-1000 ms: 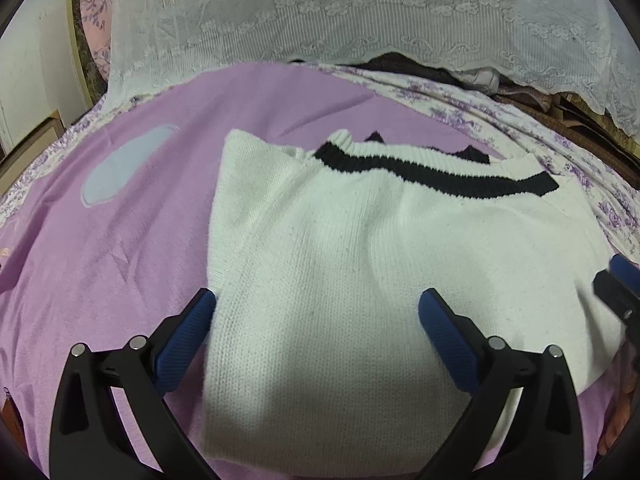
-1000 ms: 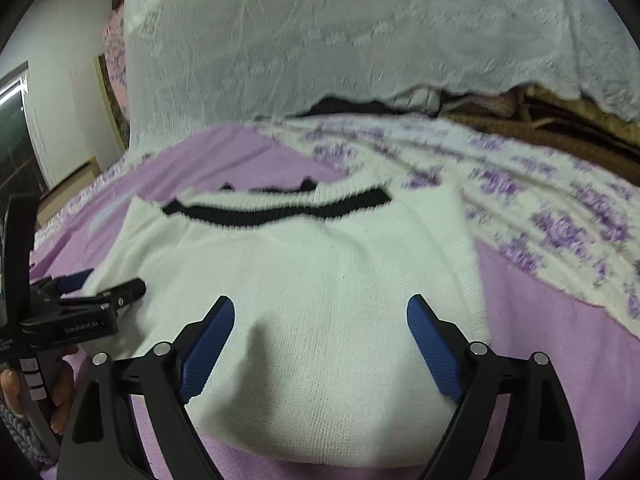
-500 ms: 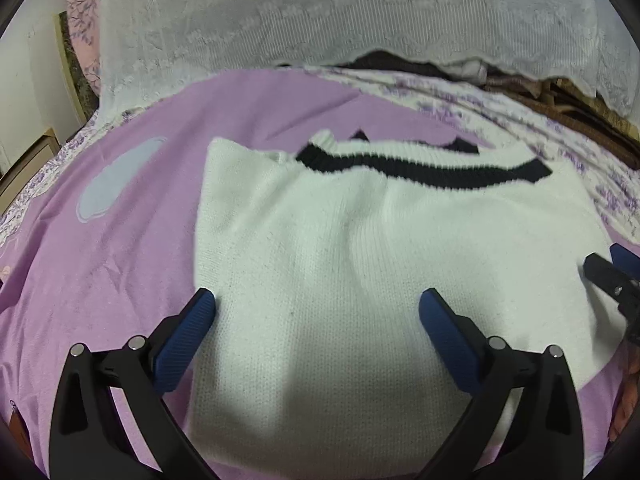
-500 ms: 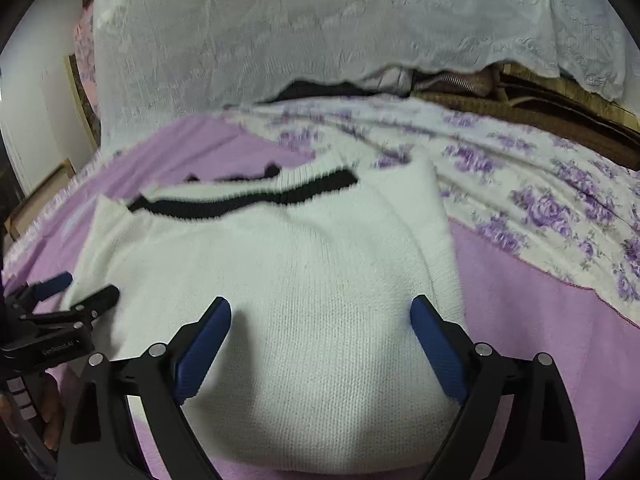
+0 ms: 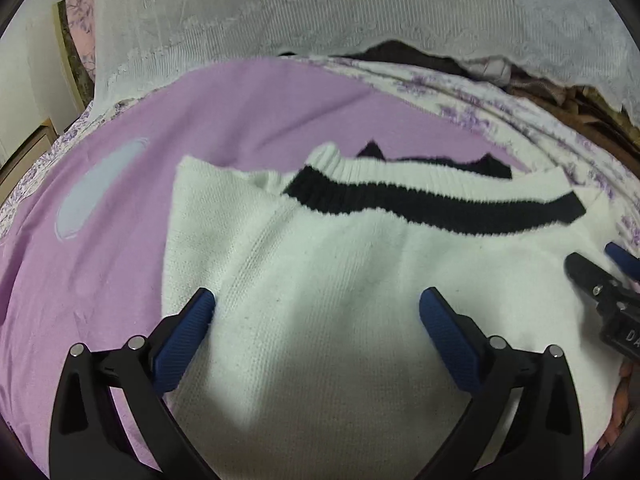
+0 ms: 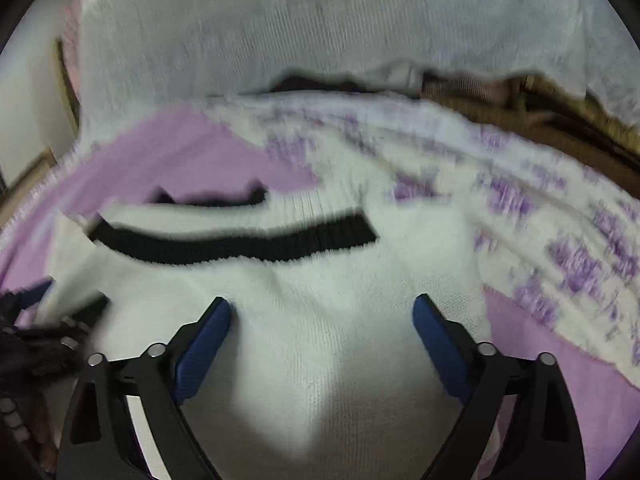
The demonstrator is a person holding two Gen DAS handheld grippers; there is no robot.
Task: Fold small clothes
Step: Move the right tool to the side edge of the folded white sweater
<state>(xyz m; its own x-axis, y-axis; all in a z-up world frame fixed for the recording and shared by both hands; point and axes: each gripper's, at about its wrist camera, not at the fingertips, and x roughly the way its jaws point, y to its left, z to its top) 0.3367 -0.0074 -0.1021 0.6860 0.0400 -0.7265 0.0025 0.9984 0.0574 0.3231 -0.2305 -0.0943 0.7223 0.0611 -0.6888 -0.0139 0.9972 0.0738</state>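
Observation:
A white knit sweater (image 5: 328,280) with a black band (image 5: 436,202) near its ribbed far edge lies folded on a purple bedsheet (image 5: 224,120). My left gripper (image 5: 316,304) is open, low over the sweater's left part, its left finger near the left edge. My right gripper (image 6: 322,306) is open over the sweater (image 6: 320,292), which fills the space between its fingers; this view is blurred. The right gripper's tip shows at the right edge of the left wrist view (image 5: 600,276), over the sweater's right side. The left gripper shows at the left edge of the right wrist view (image 6: 44,312).
A floral purple-and-white sheet (image 6: 540,208) lies to the right of the sweater. White lace fabric (image 5: 360,28) drapes over a pile behind the bed. A pale oval patch (image 5: 92,196) marks the purple sheet at left. Brown bedding (image 6: 560,120) lies at the back right.
Both grippers have moved forward and lower over the sweater, which looks larger and nearer. Both stay open. The right wrist view has become blurred with motion.

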